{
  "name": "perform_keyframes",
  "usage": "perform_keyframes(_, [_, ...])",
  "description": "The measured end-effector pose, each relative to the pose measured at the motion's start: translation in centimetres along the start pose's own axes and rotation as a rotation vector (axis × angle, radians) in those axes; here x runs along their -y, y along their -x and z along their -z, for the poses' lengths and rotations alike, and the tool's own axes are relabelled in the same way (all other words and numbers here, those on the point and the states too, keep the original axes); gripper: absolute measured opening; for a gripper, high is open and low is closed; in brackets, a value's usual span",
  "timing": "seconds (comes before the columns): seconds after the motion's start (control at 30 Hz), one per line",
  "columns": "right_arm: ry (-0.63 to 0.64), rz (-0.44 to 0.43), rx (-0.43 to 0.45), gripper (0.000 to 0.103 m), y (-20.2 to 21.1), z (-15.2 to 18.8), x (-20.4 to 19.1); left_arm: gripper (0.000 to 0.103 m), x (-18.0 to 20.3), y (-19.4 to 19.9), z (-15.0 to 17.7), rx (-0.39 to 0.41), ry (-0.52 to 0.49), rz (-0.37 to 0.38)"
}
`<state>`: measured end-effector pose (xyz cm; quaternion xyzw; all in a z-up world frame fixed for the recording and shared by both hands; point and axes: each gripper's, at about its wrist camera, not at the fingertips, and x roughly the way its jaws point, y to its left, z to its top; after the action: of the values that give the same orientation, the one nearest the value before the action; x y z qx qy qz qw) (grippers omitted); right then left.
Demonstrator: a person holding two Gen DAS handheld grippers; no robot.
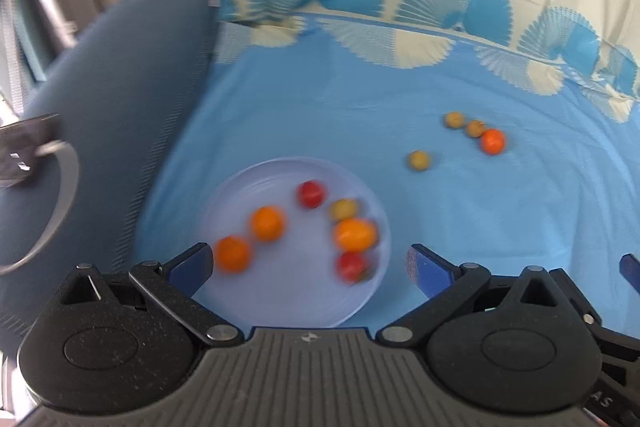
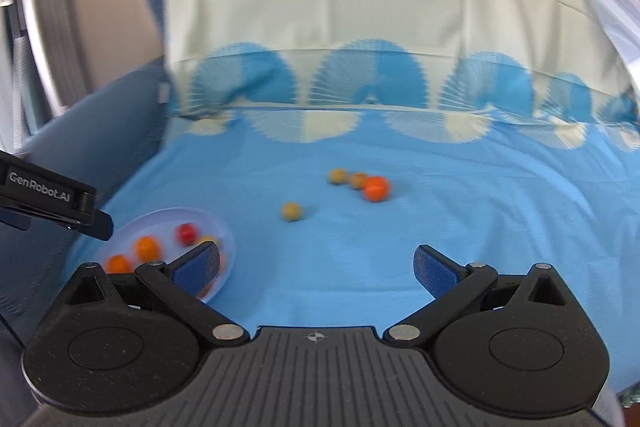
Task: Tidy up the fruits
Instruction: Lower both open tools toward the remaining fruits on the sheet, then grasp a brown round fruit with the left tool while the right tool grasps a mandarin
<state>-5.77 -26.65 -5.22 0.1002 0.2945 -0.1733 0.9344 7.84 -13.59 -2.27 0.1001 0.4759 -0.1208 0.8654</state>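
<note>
1. Both the left gripper (image 1: 308, 263) and the right gripper (image 2: 316, 267) hang with jaws spread wide, holding nothing.
2. Six small tomatoes sit in the pale plate (image 1: 240, 187) at near left.
3. Four lie loose on the blue sheet (image 2: 480, 227) farther right: a lone yellowish tomato (image 2: 291, 211), then a touching trio ending in an orange tomato (image 2: 376, 188).
4. They look light, smooth, round and easily bruised; likely to roll, so pinch gently across the middle.

Left gripper (image 1: 308, 263) and right gripper (image 2: 316, 263) (jaws wide apart, empty)
</note>
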Motion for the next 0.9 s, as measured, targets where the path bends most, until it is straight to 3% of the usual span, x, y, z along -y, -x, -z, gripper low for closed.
perform_keyframes(0.1, [-0.019,0.059,-0.005,0.102,-3.6,-0.8,2.6,0.103,3.0,-3.5,-2.5,-0.002,-0.024,0.053])
perform_keyframes(0.3, [-0.012,0.121,-0.055,0.102,-13.5,-2.5,7.6,0.103,9.1,-12.1,-6.6,-0.022,-0.151,0.009])
perform_keyframes(0.47, [0.013,0.065,-0.136,0.102,-21.7,-3.3,9.0,0.103,11.2,-18.8,-7.4,-0.069,-0.230,-0.055])
perform_keyframes(0.6, [0.083,0.043,-0.159,0.102,-26.2,-3.6,8.2,0.103,11.2,-23.3,-7.7,-0.143,-0.236,-0.052])
perform_keyframes(0.67, [0.120,0.044,-0.183,0.102,-28.0,-3.3,7.8,0.103,10.2,-23.8,-8.0,-0.137,-0.190,-0.011])
perform_keyframes(0.77, [0.118,0.032,-0.130,0.102,-28.6,-2.9,7.5,0.103,9.2,-24.5,-8.2,-0.163,-0.142,0.029])
perform_keyframes(0.9, [0.116,0.033,-0.107,0.102,-28.6,-2.6,7.4,0.103,9.5,-24.4,-8.0,-0.138,-0.165,0.009])
